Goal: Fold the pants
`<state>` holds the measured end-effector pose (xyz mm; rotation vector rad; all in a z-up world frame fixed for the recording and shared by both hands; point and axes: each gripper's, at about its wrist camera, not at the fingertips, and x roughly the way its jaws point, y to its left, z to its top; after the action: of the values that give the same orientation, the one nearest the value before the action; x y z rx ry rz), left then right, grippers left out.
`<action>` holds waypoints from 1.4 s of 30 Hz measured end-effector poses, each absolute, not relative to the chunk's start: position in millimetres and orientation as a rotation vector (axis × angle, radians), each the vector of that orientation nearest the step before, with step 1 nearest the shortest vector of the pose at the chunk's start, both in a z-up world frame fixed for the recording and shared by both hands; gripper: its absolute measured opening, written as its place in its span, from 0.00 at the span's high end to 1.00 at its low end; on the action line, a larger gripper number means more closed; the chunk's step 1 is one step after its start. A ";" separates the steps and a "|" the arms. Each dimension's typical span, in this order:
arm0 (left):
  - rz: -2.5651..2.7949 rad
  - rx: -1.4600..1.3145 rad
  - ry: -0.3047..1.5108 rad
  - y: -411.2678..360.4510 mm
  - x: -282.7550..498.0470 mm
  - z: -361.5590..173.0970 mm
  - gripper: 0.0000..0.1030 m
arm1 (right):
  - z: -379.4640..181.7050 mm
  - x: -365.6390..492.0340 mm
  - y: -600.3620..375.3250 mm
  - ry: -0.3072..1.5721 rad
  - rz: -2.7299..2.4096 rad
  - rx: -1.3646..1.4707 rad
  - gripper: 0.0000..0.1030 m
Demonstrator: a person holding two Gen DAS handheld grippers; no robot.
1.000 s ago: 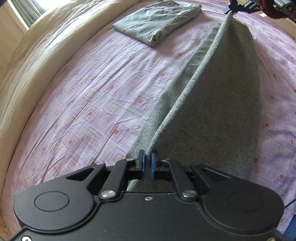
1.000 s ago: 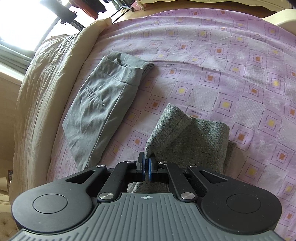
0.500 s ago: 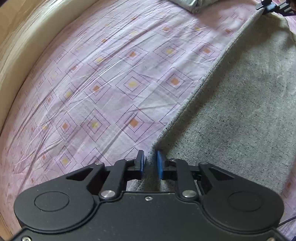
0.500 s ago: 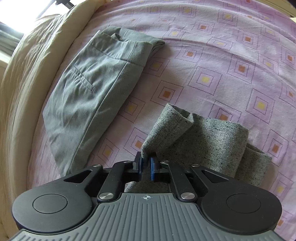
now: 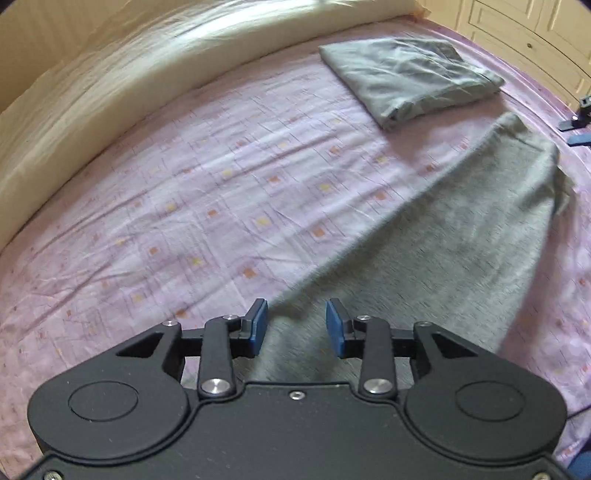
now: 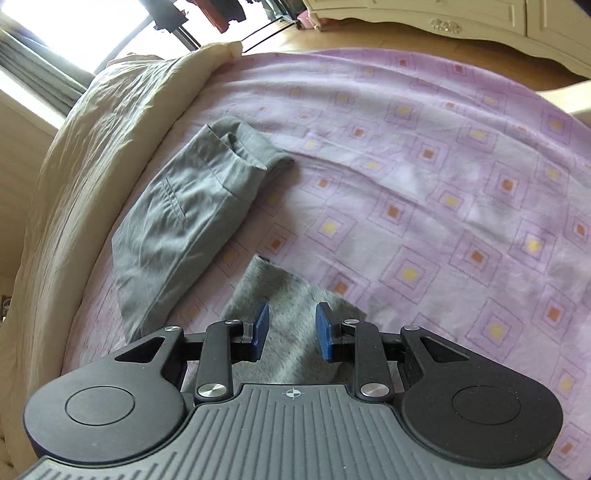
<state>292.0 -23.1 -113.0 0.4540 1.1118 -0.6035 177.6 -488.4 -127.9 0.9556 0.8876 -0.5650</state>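
Note:
The speckled grey pants (image 5: 443, 251) lie flat on the purple patterned bed sheet (image 5: 221, 192), stretched from under my left gripper toward the far right. My left gripper (image 5: 297, 326) is open, above the near end of the pants, holding nothing. My right gripper (image 6: 291, 330) is open above the other end of the pants (image 6: 280, 295). The right gripper's tip shows at the far right edge of the left wrist view (image 5: 580, 129).
A folded lighter grey pair of pants (image 5: 410, 79) lies on the sheet beyond, also in the right wrist view (image 6: 188, 214). A cream duvet roll (image 5: 110, 81) runs along the bed's far side. White furniture (image 6: 461, 18) stands past the bed.
Both grippers have opened and let go of the speckled pants, which now lie flat on the sheet. Both grippers have lifted back a little.

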 end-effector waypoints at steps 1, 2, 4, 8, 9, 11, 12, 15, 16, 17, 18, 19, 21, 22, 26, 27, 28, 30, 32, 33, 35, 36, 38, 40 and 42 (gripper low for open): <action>-0.621 0.462 1.147 -27.7 280.8 -120.5 0.56 | -134.2 173.6 -484.8 0.896 -0.558 0.980 0.74; -0.630 0.479 1.182 -31.1 270.3 -129.5 0.57 | -139.2 171.1 -482.4 0.899 -0.551 1.000 0.74; -0.660 0.534 1.262 -34.3 246.9 -150.5 0.56 | -149.0 166.8 -476.0 0.900 -0.532 1.047 0.74; -0.613 0.735 1.359 -28.1 204.5 -195.1 0.51 | -165.8 166.1 -471.8 0.886 -0.535 1.107 0.73; -0.608 0.725 1.328 -23.6 199.1 -191.6 0.50 | -169.8 166.8 -472.0 0.887 -0.544 1.115 0.72; -0.553 0.722 1.391 -16.5 200.7 -193.7 0.41 | -177.1 169.6 -473.7 0.901 -0.558 1.142 0.67; -0.530 0.711 1.416 -10.8 201.6 -194.8 0.41 | -180.1 170.6 -474.0 0.912 -0.567 1.154 0.67; -0.480 0.713 1.441 4.3 199.8 -198.5 0.35 | -185.6 170.1 -471.3 0.918 -0.573 1.167 0.67; -0.465 0.712 1.445 8.1 199.2 -198.7 0.33 | -187.7 169.6 -470.0 0.915 -0.571 1.173 0.67; -0.454 0.710 1.451 10.9 199.0 -198.7 0.33 | -189.6 169.5 -468.9 0.913 -0.568 1.184 0.67; -0.443 0.709 1.454 12.7 199.1 -199.1 0.33 | -192.2 169.9 -468.1 0.914 -0.564 1.198 0.67; -0.436 0.706 1.455 13.6 199.2 -199.2 0.32 | -194.2 169.7 -467.3 0.915 -0.554 1.211 0.67; -0.424 0.699 1.457 14.4 201.3 -199.4 0.30 | -187.9 169.0 -463.2 0.899 -0.520 1.191 0.93; -0.421 0.692 1.463 15.6 203.5 -199.5 0.29 | -175.4 168.2 -459.6 0.891 -0.526 1.135 0.98; -0.423 0.668 1.481 28.2 207.5 -201.5 0.26 | -142.5 149.2 -447.5 0.864 -0.539 1.026 0.98; -0.426 0.665 1.484 31.8 209.6 -202.1 0.25 | -144.0 145.7 -446.7 0.878 -0.555 1.015 0.98; -0.430 0.661 1.486 34.1 211.1 -202.5 0.24 | -150.7 143.8 -447.1 0.914 -0.575 0.994 0.98; -0.440 0.656 1.492 39.1 215.3 -203.7 0.24 | -171.2 142.0 -450.8 0.982 -0.608 0.972 0.97; -0.441 0.665 1.498 42.0 214.6 -205.0 0.24 | -188.2 137.8 -457.1 1.016 -0.613 1.026 0.93; -0.438 0.678 1.499 42.7 214.5 -205.0 0.24 | -188.9 135.6 -459.7 1.007 -0.612 1.050 0.93; -0.429 0.707 1.492 46.0 212.8 -202.5 0.25 | -179.2 131.0 -461.1 0.982 -0.622 1.046 0.91; -0.422 0.720 1.487 49.1 210.7 -200.8 0.25 | -172.8 129.0 -460.0 0.971 -0.631 1.020 0.90; -0.401 0.739 1.482 56.6 203.5 -197.6 0.26 | -153.8 124.0 -453.9 0.940 -0.680 0.934 0.90; -0.381 0.745 1.474 63.9 198.8 -193.1 0.28 | -133.7 123.8 -444.7 0.882 -0.657 0.830 0.90; -0.360 0.727 1.462 73.6 194.1 -187.0 0.29 | -122.6 134.0 -433.0 0.861 -0.549 0.764 0.90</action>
<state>194.1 73.6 -187.0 0.7272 1.4617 -0.3598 134.0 -433.0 -122.6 0.7642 0.8608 -0.5489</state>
